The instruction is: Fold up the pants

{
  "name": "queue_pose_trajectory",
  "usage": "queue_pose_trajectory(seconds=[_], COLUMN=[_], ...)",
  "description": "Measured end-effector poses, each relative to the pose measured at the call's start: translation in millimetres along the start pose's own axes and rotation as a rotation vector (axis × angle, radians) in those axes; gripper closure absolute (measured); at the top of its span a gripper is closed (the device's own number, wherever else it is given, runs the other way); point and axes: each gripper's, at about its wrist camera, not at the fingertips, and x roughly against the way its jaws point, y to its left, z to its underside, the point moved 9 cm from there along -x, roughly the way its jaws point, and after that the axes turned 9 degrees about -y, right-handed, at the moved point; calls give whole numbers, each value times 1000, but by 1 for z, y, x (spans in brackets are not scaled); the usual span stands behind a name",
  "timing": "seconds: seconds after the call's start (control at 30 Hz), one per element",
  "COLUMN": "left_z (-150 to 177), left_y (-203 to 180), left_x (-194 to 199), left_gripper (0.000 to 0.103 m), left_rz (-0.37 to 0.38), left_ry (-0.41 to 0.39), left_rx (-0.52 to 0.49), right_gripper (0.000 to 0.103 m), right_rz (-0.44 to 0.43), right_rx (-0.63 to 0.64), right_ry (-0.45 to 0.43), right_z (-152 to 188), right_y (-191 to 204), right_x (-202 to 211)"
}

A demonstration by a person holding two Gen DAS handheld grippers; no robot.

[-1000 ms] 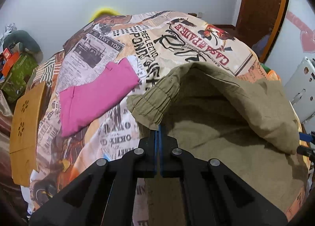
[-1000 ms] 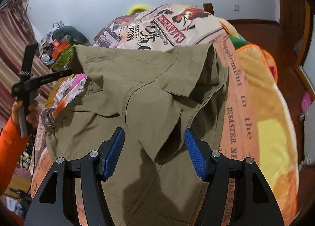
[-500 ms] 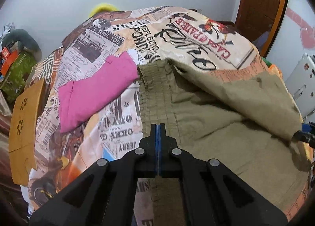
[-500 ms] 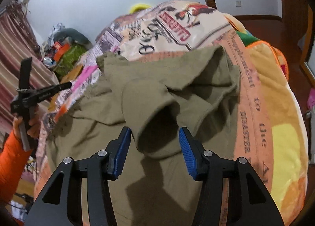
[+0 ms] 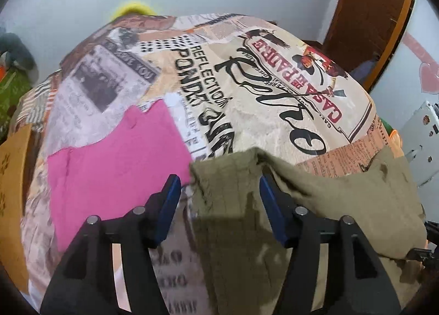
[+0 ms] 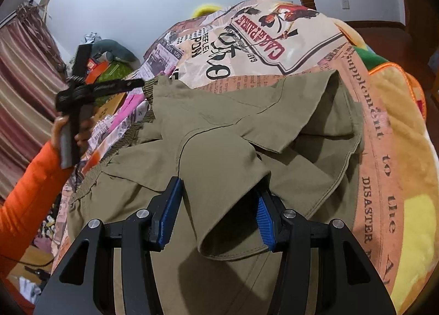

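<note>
Olive pants (image 6: 219,123) lie on the printed bed cover (image 5: 274,95), folded over on themselves. Their elastic waistband (image 5: 225,199) rests flat on the bed between the jaws of my left gripper (image 5: 218,180); the jaws are opening and the pads are off the cloth. In the right wrist view, my left gripper (image 6: 138,83) hovers over the waistband corner, held by a hand in an orange sleeve (image 6: 24,191). My right gripper (image 6: 218,186) stands half open. A loose fold of pant leg (image 6: 219,219) hangs between its blue pads, brushing their tips without being squeezed.
A pink garment (image 5: 109,164) lies on the bed just left of the waistband. A wooden board (image 5: 13,191) stands at the bed's left edge, with clutter (image 6: 109,62) behind it. A white unit (image 5: 422,139) and a wooden door (image 5: 365,13) are on the right.
My left gripper carried the raised waistband forward and down onto the bed, then let go and opened. The lifted hood of cloth collapsed flat. My right gripper's jaws narrowed slightly around the leg fold.
</note>
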Motion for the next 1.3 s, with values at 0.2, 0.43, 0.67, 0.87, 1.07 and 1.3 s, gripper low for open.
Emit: queue_pose_trajectory(seconds=[0.2,0.43,0.67,0.87,1.07,1.3], left_z=[12,14,4,-8,-7,25], left_y=[-2,-11,-17,-28,-42,-56], left_x=[-40,-33,5,60,119,172], left_gripper=[50,93,98,99,99,99], left_rz=[-18,-56,-74,-63,-58,-52], left_ry=[70,28,-23,-87,-142,-179], left_rx=[-50,-77,-76,-83,-113,-145], right_gripper=[66,95,100,100,100,100], right_rz=[-21,-28,15,44,74,113], right_rx=[12,47,87,104,95,121], right_ry=[11,-16,-73,-128,-199,-234], right_z=[0,-5,-16,-32,-54,-56], right_y=[1,8,12,13,7,4], right_x=[-2,1,10,31,63,102])
